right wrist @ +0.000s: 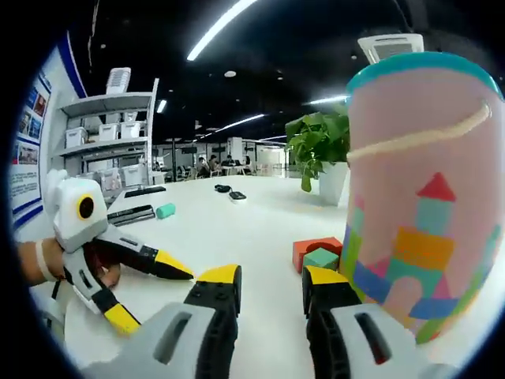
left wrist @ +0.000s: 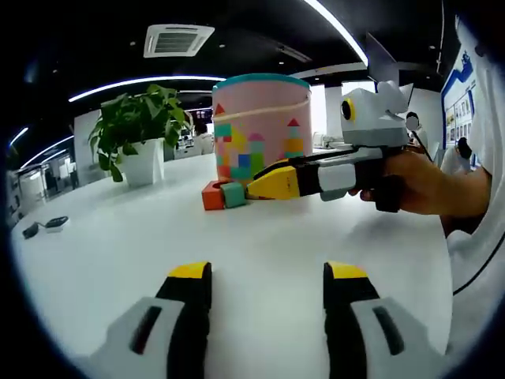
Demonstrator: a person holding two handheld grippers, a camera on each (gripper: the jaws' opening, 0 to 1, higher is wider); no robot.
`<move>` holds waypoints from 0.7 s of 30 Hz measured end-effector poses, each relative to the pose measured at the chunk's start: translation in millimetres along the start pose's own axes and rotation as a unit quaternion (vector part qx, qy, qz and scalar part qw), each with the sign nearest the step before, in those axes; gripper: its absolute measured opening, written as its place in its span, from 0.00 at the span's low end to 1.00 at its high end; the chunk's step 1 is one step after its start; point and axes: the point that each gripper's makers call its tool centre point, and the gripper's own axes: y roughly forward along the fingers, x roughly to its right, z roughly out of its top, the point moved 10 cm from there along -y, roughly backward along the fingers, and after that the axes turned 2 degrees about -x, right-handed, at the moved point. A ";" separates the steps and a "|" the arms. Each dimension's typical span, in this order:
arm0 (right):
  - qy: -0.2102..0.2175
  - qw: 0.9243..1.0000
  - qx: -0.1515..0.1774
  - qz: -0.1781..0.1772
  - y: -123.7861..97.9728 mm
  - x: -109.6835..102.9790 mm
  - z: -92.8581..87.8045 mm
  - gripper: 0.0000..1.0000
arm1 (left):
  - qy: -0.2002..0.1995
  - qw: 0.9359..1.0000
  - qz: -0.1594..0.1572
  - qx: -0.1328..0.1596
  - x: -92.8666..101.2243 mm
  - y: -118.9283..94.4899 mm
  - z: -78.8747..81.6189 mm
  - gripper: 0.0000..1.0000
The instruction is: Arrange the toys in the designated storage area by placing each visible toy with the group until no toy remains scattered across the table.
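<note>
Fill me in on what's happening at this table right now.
A person is tidying toy blocks with two handheld grippers. The right gripper is reaching toward a red block and a green block lying beside the pink bucket on the white table; its jaws look empty. The left gripper hangs open above the table, holding nothing. A teal cylinder lies apart, farther off.

An open-plan office: distant desks (right wrist: 229, 167), storage shelves (right wrist: 118, 134), ceiling air-conditioning unit (left wrist: 177, 39).

Two toy blocks (left wrist: 222, 194) lie side by side, touching, on the table (left wrist: 260, 260) before the bucket (left wrist: 260, 126). A potted plant (left wrist: 140, 134) stands left of it.
</note>
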 end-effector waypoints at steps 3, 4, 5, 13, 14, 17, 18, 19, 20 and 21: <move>-0.003 1.000 -0.006 -0.006 0.0 1.8 -6.8 0.31 | 0.000 1.000 0.000 0.000 0.1 0.1 0.0 0.58; -0.006 1.000 -0.012 -0.010 -0.1 2.1 -8.6 0.31 | 0.001 1.000 0.000 0.000 0.1 0.1 0.0 0.58; -0.009 1.000 -0.011 -0.011 0.0 2.1 -8.2 0.31 | 0.001 1.000 0.000 0.000 0.1 0.1 0.0 0.58; -0.013 0.999 -0.037 -0.021 14.7 3.5 -9.7 0.35 | 0.000 1.000 0.001 -0.001 -0.3 0.3 0.1 0.58; -0.015 0.999 -0.037 -0.021 15.6 2.7 -9.4 0.35 | 0.000 1.000 0.000 -0.001 -0.3 0.4 0.1 0.58; -0.037 0.998 -0.040 -0.034 20.9 3.6 -8.4 0.38 | 0.000 1.000 0.000 -0.001 -0.3 0.5 0.1 0.58; -0.039 0.997 -0.046 -0.038 23.2 4.5 -9.0 0.40 | 0.001 1.000 0.000 -0.001 -0.3 0.5 0.1 0.58; -0.038 0.997 -0.049 -0.040 24.8 5.0 -9.3 0.43 | 0.001 1.000 0.000 -0.001 -0.3 0.5 0.1 0.58; -0.038 0.997 -0.051 -0.043 27.3 5.7 -9.0 0.44 | 0.001 1.000 -0.001 -0.001 -0.2 0.5 0.1 0.58; -0.038 0.997 -0.053 -0.046 29.9 6.3 -8.6 0.46 | 0.001 1.000 -0.001 -0.001 -0.2 0.5 0.1 0.58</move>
